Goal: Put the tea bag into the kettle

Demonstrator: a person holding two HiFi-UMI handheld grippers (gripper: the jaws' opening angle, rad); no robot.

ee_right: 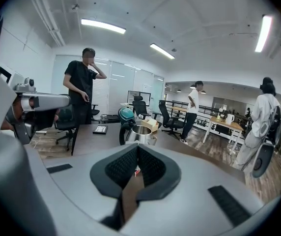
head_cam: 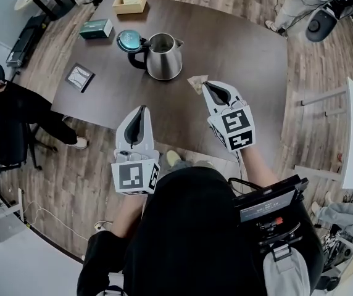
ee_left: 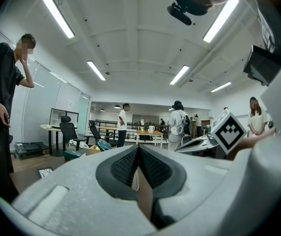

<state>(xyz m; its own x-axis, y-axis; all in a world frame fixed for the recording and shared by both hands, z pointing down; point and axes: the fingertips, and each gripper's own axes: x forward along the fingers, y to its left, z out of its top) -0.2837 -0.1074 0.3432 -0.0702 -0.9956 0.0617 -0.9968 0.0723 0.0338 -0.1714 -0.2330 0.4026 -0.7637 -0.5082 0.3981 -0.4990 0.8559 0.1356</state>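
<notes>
While the head view has the right claw pinching the tea bag just short of the open kettle on the bench, I'd judge the carry is in hand; next comes reaching over the mouth and letting go. The left gripper view shows the left claw closed on nothing. In the right gripper view, only a scrap of the bag peeks between the shut jaws, and the kettle's inside stays hidden.

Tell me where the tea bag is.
In the head view, the tea bag is pinched at the right gripper's tip, just right of the open kettle.
</notes>
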